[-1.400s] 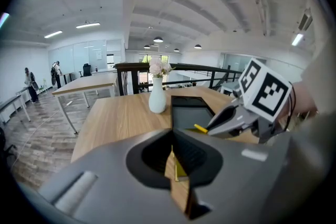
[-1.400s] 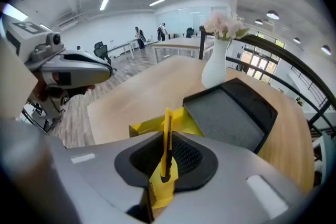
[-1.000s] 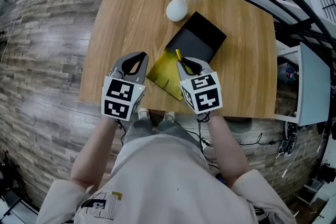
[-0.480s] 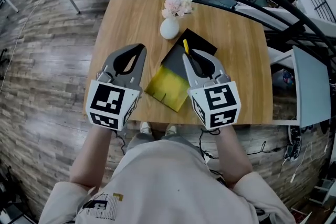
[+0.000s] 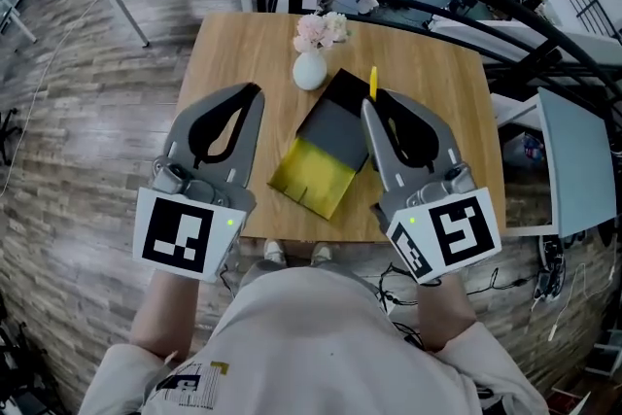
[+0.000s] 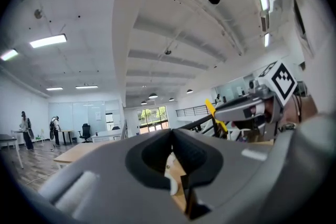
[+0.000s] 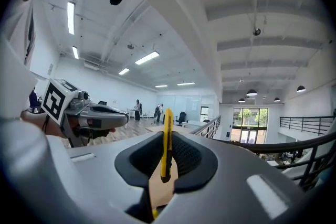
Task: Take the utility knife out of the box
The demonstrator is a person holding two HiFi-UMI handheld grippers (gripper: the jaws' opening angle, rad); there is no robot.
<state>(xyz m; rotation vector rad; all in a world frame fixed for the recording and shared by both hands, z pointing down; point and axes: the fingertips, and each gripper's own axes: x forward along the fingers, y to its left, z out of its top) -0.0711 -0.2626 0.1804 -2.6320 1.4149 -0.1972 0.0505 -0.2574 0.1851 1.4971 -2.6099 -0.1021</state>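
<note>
The right gripper [image 5: 375,107] has its fingers [image 7: 193,157] squeezed tight on the yellow knife [image 7: 166,136]. The knife is out of the box [image 5: 335,126] and up in the air above it, and its yellow end pokes out past the tips of the fingers. The left gripper [image 5: 255,92] is up in the air too, beside the right one. Its fingers [image 6: 199,152] are pressed together with nothing in them. The box lies on the wooden surface [image 5: 228,44] below, black with a yellow part at its near end. A white vase [image 5: 309,71] with pink flowers [image 5: 321,29] stands just behind the box.
</note>
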